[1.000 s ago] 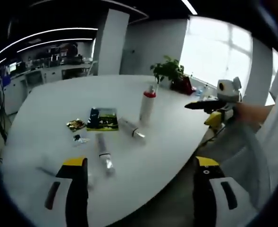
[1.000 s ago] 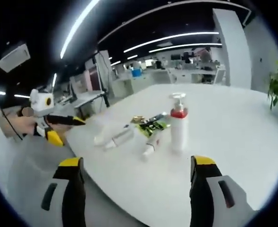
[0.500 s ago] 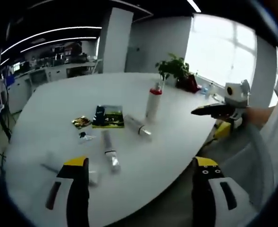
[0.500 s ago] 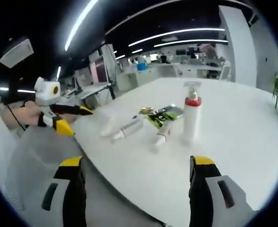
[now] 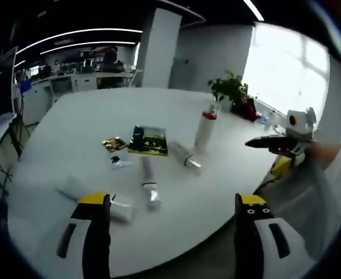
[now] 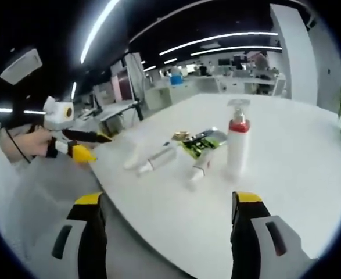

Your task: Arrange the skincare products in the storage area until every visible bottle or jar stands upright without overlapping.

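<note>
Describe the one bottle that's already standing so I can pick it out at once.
On the large white oval table, look past the green and black booklet toward the potted plant. There stands the white pump bottle with a red collar. It alone is upright; the silver-white tubes around it lie flat.

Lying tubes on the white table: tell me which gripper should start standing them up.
Left, probably. One tube lies just beyond the open left gripper, while the right gripper faces the pump bottle, already upright.
</note>
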A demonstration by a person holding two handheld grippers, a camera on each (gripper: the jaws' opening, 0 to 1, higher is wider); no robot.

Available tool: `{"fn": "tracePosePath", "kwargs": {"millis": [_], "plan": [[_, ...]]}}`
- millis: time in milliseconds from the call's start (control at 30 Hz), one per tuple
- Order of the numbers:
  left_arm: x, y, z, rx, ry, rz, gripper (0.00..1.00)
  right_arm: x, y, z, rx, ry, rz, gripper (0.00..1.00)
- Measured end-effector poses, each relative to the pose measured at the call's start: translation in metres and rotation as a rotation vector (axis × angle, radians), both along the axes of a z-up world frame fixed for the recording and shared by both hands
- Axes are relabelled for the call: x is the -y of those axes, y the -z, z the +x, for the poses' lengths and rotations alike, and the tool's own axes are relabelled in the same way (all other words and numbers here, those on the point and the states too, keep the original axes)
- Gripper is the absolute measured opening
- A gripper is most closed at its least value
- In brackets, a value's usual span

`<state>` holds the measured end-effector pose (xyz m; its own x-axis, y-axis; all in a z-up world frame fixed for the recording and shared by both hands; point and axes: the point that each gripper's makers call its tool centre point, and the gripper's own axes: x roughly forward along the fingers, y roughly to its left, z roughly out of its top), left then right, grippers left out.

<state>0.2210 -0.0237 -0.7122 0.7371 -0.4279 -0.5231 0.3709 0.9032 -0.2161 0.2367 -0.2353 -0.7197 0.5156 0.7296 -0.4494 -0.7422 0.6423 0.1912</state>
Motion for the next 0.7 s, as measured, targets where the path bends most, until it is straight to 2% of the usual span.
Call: {"fn": "tracePosePath", "kwargs": {"millis": [100, 200, 367, 467, 600, 700], "plan": [[-0.008, 0.003, 0.007, -0.027, -0.076, -0.020, 0.79, -0.001, 0.002, 0.005, -0.009, 0.005, 0.003, 0.88], [-0.018, 0.007, 0.014, -0.044, -0.102, -0.017, 0.77, -0.003, 0.002, 0.008, -0.011, 0.002, 0.004, 0.88], [-0.042, 0.026, 0.026, -0.125, -0.184, 0.001, 0.76, -0.003, 0.005, 0.010, -0.021, 0.002, 0.001, 0.87], [-0.046, 0.030, 0.032, -0.143, -0.236, 0.013, 0.76, 0.001, 0.011, 0.015, -0.033, 0.018, -0.001, 0.87], [-0.057, 0.043, 0.037, -0.230, -0.299, 0.002, 0.73, 0.006, 0.014, 0.017, -0.049, 0.035, 0.000, 0.87], [-0.068, 0.052, 0.044, -0.254, -0.319, 0.030, 0.70, 0.009, 0.015, 0.018, -0.057, 0.045, -0.001, 0.86]]}}
